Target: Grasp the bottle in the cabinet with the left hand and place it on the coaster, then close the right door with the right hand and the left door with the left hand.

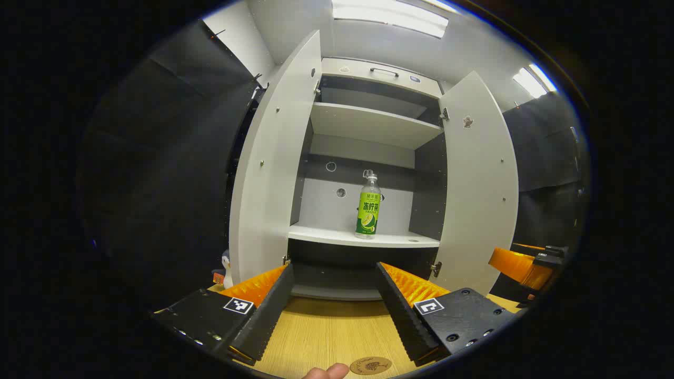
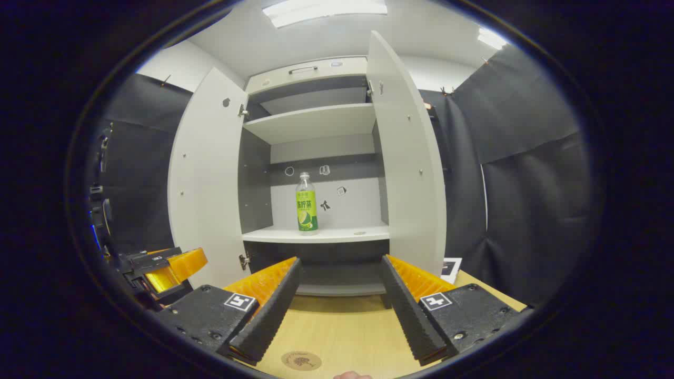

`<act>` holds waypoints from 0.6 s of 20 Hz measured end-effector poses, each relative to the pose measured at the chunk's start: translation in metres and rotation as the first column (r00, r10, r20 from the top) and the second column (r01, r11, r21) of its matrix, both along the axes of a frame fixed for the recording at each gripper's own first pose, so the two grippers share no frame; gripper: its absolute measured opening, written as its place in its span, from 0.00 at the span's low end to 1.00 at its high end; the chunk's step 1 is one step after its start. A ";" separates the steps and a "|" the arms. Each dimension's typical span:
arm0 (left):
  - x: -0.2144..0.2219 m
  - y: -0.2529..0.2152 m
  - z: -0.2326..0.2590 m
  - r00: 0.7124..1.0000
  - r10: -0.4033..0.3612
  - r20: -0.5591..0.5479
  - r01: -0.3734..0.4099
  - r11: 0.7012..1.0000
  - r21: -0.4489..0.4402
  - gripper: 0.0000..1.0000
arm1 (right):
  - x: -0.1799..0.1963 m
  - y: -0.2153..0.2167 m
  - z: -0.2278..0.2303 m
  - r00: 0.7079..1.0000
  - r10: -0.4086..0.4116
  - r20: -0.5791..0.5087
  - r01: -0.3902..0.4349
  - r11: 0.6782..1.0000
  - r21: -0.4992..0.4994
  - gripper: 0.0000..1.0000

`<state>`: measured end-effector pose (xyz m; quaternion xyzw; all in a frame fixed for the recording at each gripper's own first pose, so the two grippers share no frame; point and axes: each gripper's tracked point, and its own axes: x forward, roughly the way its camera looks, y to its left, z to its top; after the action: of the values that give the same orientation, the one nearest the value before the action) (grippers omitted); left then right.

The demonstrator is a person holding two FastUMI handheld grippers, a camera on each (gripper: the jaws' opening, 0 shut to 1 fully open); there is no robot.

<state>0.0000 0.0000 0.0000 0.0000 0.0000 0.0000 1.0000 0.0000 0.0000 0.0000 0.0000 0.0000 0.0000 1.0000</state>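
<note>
While both doors hang open, the bottle [image 1: 368, 206] stands centre frame on the cabinet shelf [image 1: 363, 239]; left gripper [image 1: 334, 284] and right gripper [image 2: 340, 279] gape wide, empty.

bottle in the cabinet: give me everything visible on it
The bottle is clear plastic by its look, with a pale cap and a green-and-yellow label wrapped around most of its body. It stands upright on the cabinet's lower shelf, slightly right of centre in the left gripper view, away from both open doors. Only the shelf touches it; both hand-held grippers sit well short of it, over the wooden table. Fill level is unclear.
</note>
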 end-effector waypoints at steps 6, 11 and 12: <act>0.001 0.000 -0.001 1.000 0.006 0.004 -0.006 1.000 -0.002 0.95 | -0.008 -0.002 0.002 1.000 0.002 -0.005 -0.002 1.000 -0.025 0.98; -0.001 -0.001 0.002 1.000 0.002 0.013 -0.002 1.000 0.000 0.89 | -0.008 0.000 0.003 1.000 0.006 -0.008 -0.006 1.000 -0.023 0.98; -0.001 -0.001 0.002 1.000 0.000 0.013 0.000 1.000 -0.001 0.94 | -0.008 0.001 0.002 1.000 0.006 -0.008 -0.007 1.000 -0.023 0.98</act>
<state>-0.0007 -0.0012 0.0019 -0.0007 -0.0063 -0.0002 1.0000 -0.0081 0.0009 0.0023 -0.0114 0.0039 0.0032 0.9999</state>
